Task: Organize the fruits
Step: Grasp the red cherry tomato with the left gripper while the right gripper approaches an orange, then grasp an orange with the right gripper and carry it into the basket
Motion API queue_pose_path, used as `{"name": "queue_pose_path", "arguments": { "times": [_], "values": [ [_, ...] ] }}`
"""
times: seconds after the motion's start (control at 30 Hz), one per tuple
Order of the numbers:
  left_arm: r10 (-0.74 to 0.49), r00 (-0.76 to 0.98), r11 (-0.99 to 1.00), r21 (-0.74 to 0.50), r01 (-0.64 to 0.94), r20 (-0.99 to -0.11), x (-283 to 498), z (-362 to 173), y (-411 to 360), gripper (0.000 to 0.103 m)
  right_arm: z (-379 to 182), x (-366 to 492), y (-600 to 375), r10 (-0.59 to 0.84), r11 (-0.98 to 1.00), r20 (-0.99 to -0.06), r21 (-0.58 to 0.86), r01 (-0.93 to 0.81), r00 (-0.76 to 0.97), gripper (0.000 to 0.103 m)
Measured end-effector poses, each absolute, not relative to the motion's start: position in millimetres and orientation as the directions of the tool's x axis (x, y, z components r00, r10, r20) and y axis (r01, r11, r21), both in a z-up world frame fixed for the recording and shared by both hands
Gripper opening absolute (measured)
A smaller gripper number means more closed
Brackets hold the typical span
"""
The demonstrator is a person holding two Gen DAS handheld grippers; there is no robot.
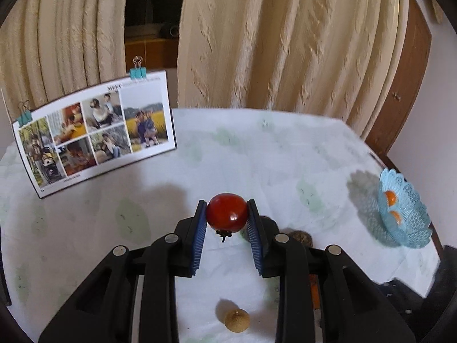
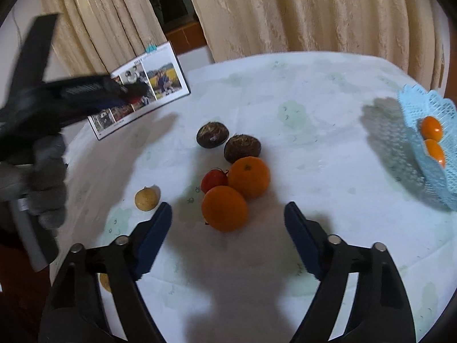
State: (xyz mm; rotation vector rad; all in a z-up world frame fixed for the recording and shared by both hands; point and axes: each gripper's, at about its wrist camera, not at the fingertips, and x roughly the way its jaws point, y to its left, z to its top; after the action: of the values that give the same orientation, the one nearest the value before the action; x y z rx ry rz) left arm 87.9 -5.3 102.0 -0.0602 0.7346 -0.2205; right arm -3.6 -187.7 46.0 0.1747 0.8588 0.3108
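Note:
My left gripper (image 1: 227, 214) is shut on a red tomato (image 1: 227, 212) and holds it above the table. A small tan fruit (image 1: 237, 319) lies on the cloth below it. A light blue lace basket (image 1: 405, 211) with two small oranges stands at the right. In the right wrist view my right gripper (image 2: 228, 214) is open and empty, just behind two oranges (image 2: 224, 208), another red tomato (image 2: 213, 180) and two dark brown fruits (image 2: 242, 147). A tan fruit (image 2: 146, 198) lies to their left. The basket (image 2: 431, 143) is at the far right.
A photo calendar (image 1: 97, 134) held by teal clips stands at the back left of the round table (image 2: 300, 91), which has a white cloth. Cream curtains hang behind. The left gripper and a gloved hand (image 2: 45, 177) show blurred at the left of the right wrist view.

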Motion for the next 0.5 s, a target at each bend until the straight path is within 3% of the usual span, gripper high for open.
{"name": "queue_pose_path", "arguments": {
  "times": [0.23,0.37,0.5],
  "values": [
    [-0.235,0.738,0.972,-0.155,0.176,-0.632,82,116,1,0.028,29,15,-173,0.306,0.952,-0.764,0.248,-0.180,0.568,0.058],
    [-0.235,0.742,0.972,-0.161,0.172,-0.628,80,118,3,0.028,29,14,-172,0.302,0.953,-0.763,0.241,-0.183,0.571,0.041],
    [-0.239,0.743,0.971,-0.162,0.176,-0.624,78,120,2,0.028,34,7,-174,0.296,0.955,-0.752,0.231,-0.185,0.589,0.039]
  ]
}}
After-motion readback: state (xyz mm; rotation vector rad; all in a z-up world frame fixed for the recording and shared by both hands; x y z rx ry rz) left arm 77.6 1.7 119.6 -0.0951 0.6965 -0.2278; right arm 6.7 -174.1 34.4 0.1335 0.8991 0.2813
